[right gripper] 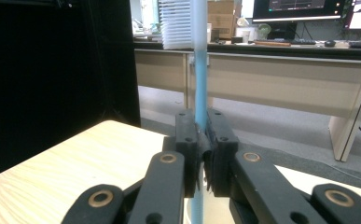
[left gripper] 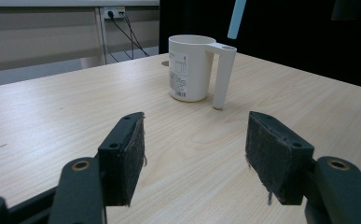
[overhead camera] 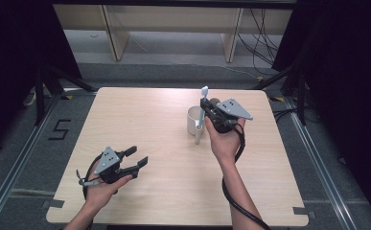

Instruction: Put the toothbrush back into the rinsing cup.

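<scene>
A white mug point(overhead camera: 191, 122) with a long straight handle stands on the wooden table point(overhead camera: 140, 120), right of the middle. Directly over it, my right gripper point(overhead camera: 203, 103) is shut on a light blue toothbrush point(overhead camera: 202, 111), held upright with the white head on top. In the right gripper view the pads clamp the toothbrush point(right gripper: 199, 70) at the gripper's point(right gripper: 201, 135) tips, with the bristle head at the top of the frame. My left gripper point(overhead camera: 137, 155) stands open near the front left, nothing between its jaws. From the left gripper point(left gripper: 194, 154) the mug point(left gripper: 190, 70) stands ahead, and the toothbrush's lower end point(left gripper: 237, 18) hangs above it.
A small brown round thing point(overhead camera: 214, 100) lies on the table just behind the mug. Black curtains hang on both sides. Beyond the far edge are pale desks point(overhead camera: 173, 28) and loose cables point(overhead camera: 262, 38) on the floor.
</scene>
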A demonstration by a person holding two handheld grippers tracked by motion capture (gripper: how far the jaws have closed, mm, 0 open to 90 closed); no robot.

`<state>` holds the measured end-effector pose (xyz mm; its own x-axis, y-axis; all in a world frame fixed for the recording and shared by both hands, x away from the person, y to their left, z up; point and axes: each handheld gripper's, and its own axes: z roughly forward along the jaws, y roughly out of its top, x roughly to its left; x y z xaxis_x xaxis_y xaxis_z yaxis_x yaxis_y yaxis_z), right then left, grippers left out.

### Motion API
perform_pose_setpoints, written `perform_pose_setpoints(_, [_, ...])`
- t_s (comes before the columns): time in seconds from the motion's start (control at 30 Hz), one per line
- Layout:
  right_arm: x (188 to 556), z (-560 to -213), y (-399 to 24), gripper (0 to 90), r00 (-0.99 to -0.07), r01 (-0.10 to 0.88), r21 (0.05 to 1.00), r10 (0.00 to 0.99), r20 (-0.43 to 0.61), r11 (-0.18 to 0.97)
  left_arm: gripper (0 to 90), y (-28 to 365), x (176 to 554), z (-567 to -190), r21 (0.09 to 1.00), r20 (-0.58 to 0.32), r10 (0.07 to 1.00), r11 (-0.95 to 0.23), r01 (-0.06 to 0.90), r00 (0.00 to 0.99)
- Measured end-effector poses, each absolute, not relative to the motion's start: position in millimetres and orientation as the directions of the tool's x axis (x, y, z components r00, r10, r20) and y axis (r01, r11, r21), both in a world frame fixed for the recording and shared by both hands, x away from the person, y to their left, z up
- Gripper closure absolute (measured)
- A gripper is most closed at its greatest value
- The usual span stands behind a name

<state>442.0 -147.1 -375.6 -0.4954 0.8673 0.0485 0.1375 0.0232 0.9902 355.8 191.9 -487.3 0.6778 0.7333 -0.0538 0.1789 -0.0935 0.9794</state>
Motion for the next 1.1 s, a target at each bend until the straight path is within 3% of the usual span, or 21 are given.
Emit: perform_pose_setpoints(1.1, [448.4,-395.6,-146.1,85.7,-0.498,0.161,0.986,0.866,0.049,0.037,37.1,191.9,356.1,-487.8,0.979,-0.052,0.732,-0.098,0.181,0.679])
